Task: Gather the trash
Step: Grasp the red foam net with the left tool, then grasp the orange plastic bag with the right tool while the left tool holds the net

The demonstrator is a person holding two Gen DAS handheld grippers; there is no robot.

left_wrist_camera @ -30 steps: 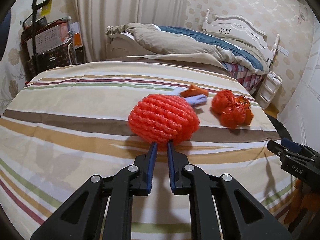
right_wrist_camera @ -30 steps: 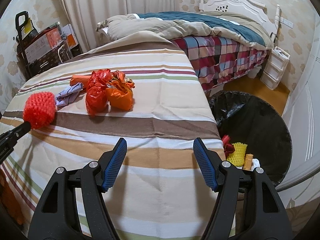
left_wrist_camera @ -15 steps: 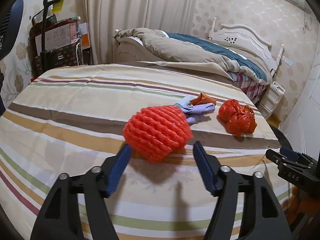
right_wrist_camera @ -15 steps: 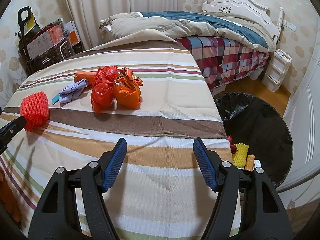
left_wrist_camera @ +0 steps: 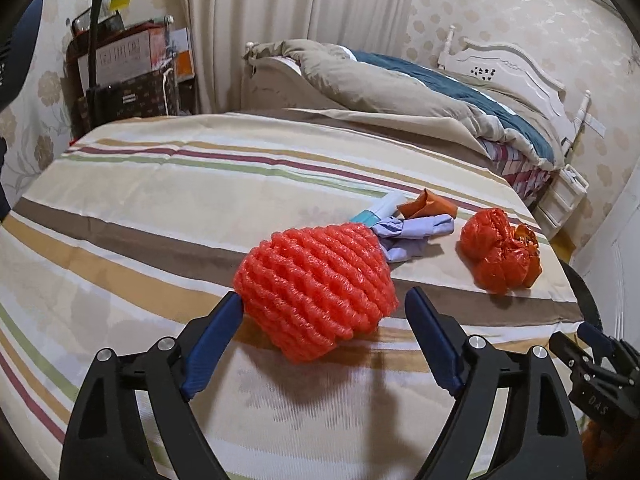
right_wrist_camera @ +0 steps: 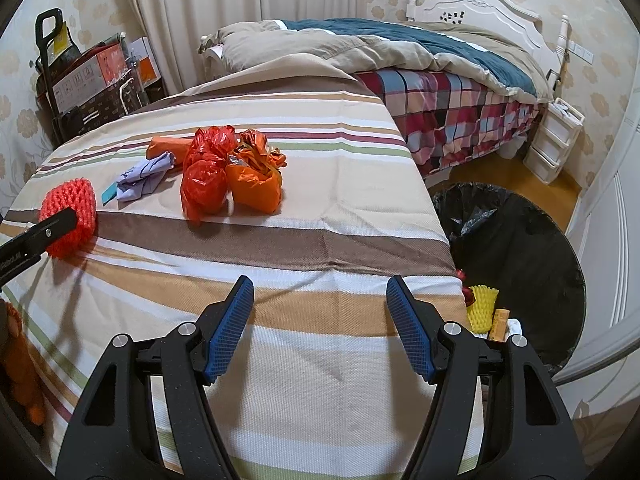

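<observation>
A: Where does the red foam fruit net (left_wrist_camera: 316,292) lie from the left gripper (left_wrist_camera: 324,316)?

B: Right between its jaws, bulging forward past the tips. The left blue pad touches or nearly touches the net's flank; the right pad stands clear of it. The jaws are opening, so the net is released and rests on the striped sheet (left_wrist_camera: 160,200). Its long axis runs slantwise, from the near end between the pads up and away to the right.

A: And the right gripper (right_wrist_camera: 320,324)?

B: Spread wide with nothing between its jaws, over bare sheet, well apart from the net. The left is plainly the nearer hand. The black-lined trash bin (right_wrist_camera: 532,240) sits to the right of the right gripper's jaws, off the sheet's edge.

A: What differs from a second ago?

B: Then the left jaws were pinched shut at the net's near edge; now they stand wide around it, and the net looms larger and lower between them. The right gripper has not changed.
</observation>
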